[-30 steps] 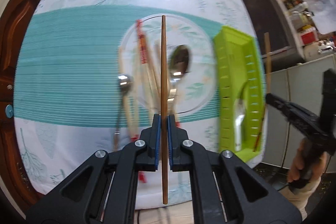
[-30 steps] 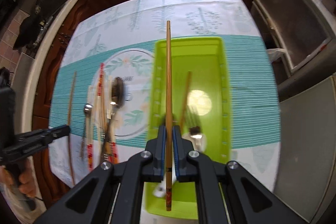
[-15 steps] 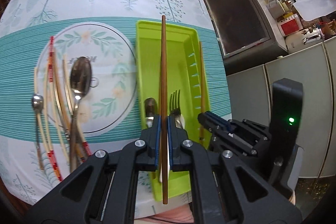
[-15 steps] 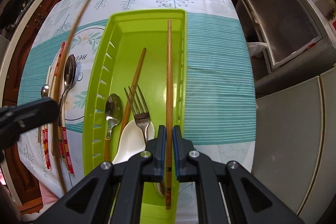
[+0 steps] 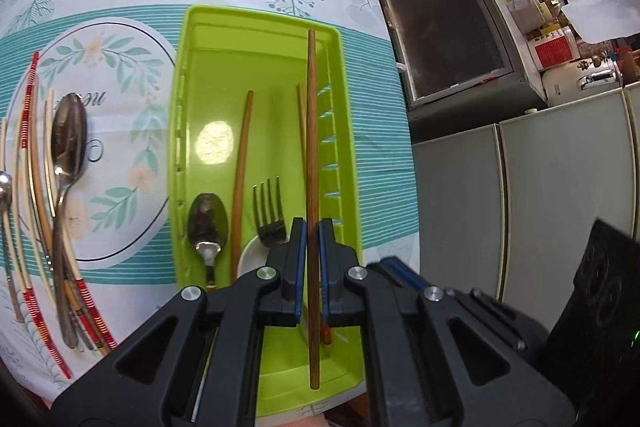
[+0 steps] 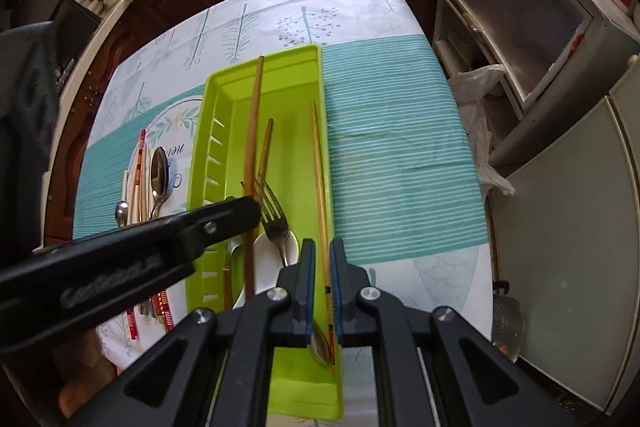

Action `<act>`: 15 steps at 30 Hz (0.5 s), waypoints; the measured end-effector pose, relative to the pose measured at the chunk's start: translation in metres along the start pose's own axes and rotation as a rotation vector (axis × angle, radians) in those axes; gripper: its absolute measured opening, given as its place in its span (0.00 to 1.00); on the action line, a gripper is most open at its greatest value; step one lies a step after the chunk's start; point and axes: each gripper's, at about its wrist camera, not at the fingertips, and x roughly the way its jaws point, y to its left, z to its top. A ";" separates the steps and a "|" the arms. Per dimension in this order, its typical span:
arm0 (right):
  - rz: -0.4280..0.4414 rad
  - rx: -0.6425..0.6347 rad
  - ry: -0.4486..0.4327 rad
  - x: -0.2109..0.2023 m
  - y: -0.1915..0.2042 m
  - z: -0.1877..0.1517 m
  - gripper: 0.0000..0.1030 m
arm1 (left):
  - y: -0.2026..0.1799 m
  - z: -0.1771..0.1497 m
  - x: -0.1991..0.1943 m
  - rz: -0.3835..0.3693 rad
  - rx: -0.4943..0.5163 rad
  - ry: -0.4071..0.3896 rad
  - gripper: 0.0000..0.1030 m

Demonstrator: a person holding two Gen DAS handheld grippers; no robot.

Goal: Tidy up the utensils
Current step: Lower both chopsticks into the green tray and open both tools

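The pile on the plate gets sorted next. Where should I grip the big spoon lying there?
Take the big spoon at its neck, just below the bowl, coming straight down and closing across the handle. It lies flat, and farther down its handle is tangled among the chopsticks.

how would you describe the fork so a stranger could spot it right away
Find the lime green tray on the teal-striped tablecloth. Inside, near its close end, the fork lies tines pointing away, its neck over a white spoon. It is the only pronged piece, between a brown chopstick and the left gripper.
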 end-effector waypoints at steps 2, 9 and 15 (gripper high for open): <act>0.014 0.014 -0.009 -0.004 -0.002 -0.004 0.06 | -0.003 0.002 0.003 0.006 0.004 -0.015 0.04; 0.023 0.034 -0.024 -0.008 -0.009 -0.006 0.06 | -0.004 0.002 0.009 0.037 0.035 0.022 0.04; 0.028 0.020 -0.034 -0.009 -0.003 -0.010 0.06 | -0.005 -0.011 -0.009 0.109 0.124 -0.014 0.12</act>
